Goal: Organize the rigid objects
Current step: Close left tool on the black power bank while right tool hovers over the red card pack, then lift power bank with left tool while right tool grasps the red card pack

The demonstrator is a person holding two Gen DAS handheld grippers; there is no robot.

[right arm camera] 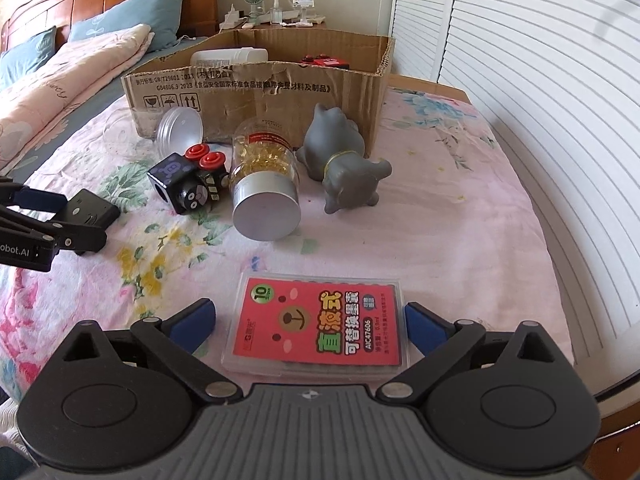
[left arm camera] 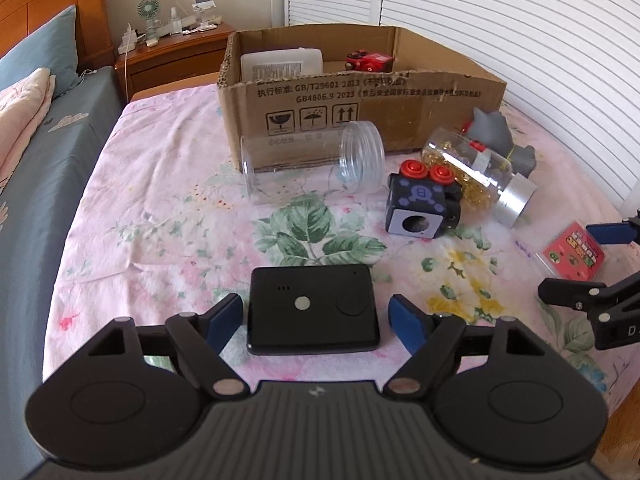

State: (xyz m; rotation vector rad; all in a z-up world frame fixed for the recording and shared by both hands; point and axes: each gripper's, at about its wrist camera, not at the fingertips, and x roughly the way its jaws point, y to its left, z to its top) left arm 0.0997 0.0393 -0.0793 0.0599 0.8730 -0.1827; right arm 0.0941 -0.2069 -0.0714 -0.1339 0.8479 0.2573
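A flat black device (left arm camera: 312, 316) lies on the floral sheet between the fingers of my left gripper (left arm camera: 315, 303), with a gap at each blue pad; that gripper is open. In the right wrist view a red-labelled clear case (right arm camera: 320, 324) lies between the fingers of my right gripper (right arm camera: 308, 306), which stands wide open around it, its pads just off the case's sides. The cardboard box (left arm camera: 360, 100) stands at the back and holds a white container (left arm camera: 280, 64) and a red toy (left arm camera: 370, 60).
In front of the box lie a clear empty jar (left arm camera: 312, 160), a black cube toy with red buttons (left arm camera: 420, 204), a bottle of gold capsules (right arm camera: 264, 176) and a grey toy animal (right arm camera: 340, 160). Pillows and a nightstand are at the left, louvred doors at the right.
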